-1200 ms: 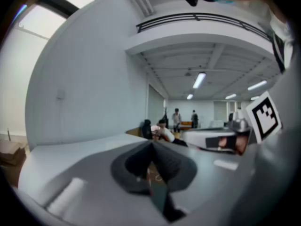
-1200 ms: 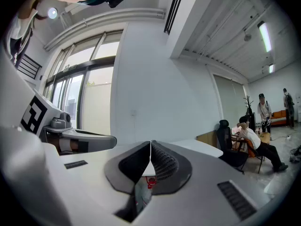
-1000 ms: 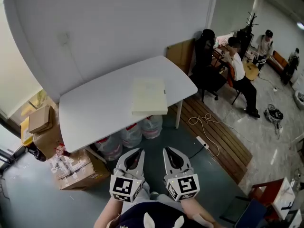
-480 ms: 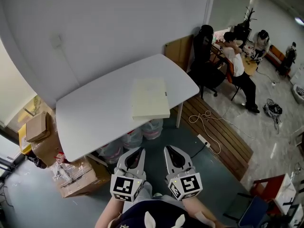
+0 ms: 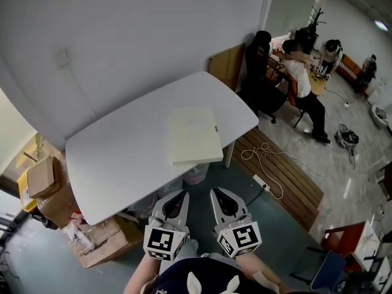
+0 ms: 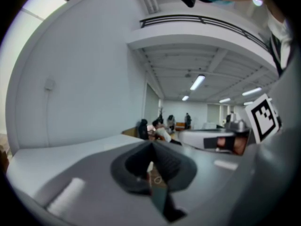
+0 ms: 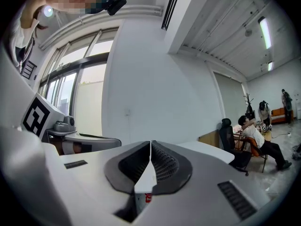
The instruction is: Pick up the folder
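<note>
A pale cream folder (image 5: 194,135) lies flat on the white table (image 5: 116,158), near its front edge on the right side. My left gripper (image 5: 174,199) and right gripper (image 5: 221,199) are held side by side low in the head view, short of the table's near edge and apart from the folder. Both are shut with nothing between their jaws. In the left gripper view the left gripper (image 6: 151,147) shows closed jaws with the table top (image 6: 61,147) beyond. In the right gripper view the right gripper (image 7: 150,147) is closed too, and the table (image 7: 211,150) lies ahead.
Cardboard boxes (image 5: 43,182) and plastic-wrapped bundles (image 5: 107,234) sit on the floor left of and under the table. A cable (image 5: 269,164) and power strip lie on wooden slats to the right. People (image 5: 300,81) sit at a desk in the far right corner. A grey wall backs the table.
Both grippers and the head have moved toward the table; the table and folder appear nearer and lower in the head view. The jaws stayed shut.
</note>
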The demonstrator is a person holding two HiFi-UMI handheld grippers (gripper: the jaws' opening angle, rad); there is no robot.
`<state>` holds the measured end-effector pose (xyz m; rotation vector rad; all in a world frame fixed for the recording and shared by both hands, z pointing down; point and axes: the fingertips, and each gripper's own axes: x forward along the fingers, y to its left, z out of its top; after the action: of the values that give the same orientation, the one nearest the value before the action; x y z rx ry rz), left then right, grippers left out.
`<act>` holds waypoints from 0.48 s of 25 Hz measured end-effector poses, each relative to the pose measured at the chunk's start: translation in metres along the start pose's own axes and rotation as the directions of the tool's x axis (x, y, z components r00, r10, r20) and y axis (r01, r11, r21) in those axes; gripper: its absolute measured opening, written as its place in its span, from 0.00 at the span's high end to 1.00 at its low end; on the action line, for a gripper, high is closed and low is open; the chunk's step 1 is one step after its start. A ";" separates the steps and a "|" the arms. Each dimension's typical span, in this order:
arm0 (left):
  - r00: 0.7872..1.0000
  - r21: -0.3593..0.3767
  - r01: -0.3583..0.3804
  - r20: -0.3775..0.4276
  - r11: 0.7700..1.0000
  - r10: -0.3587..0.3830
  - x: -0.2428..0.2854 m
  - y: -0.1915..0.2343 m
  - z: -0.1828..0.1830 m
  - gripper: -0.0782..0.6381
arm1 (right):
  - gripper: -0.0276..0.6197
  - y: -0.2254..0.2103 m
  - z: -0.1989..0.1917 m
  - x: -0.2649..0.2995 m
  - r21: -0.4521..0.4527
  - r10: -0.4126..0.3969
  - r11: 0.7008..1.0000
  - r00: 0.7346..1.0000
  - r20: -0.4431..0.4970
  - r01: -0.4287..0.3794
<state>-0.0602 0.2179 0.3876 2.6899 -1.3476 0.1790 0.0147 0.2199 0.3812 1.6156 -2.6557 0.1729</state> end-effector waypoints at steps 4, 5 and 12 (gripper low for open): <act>1.000 -0.022 0.007 -0.006 1.000 -0.007 0.008 0.026 -0.001 0.90 | 0.94 0.004 0.000 0.023 -0.002 -0.006 1.000 1.000 -0.009 0.006; 1.000 -0.025 0.010 -0.007 1.000 -0.010 0.010 0.032 -0.002 0.90 | 0.94 0.005 -0.001 0.029 -0.004 -0.009 1.000 1.000 -0.011 0.009; 0.999 -0.032 0.046 -0.002 0.998 -0.046 0.022 0.066 -0.002 0.90 | 0.94 0.005 -0.004 0.057 0.006 -0.051 0.999 0.999 -0.007 0.051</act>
<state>-0.1008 0.1619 0.3976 2.6903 -1.2750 0.1557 -0.0166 0.1721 0.3889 1.6786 -2.6085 0.1852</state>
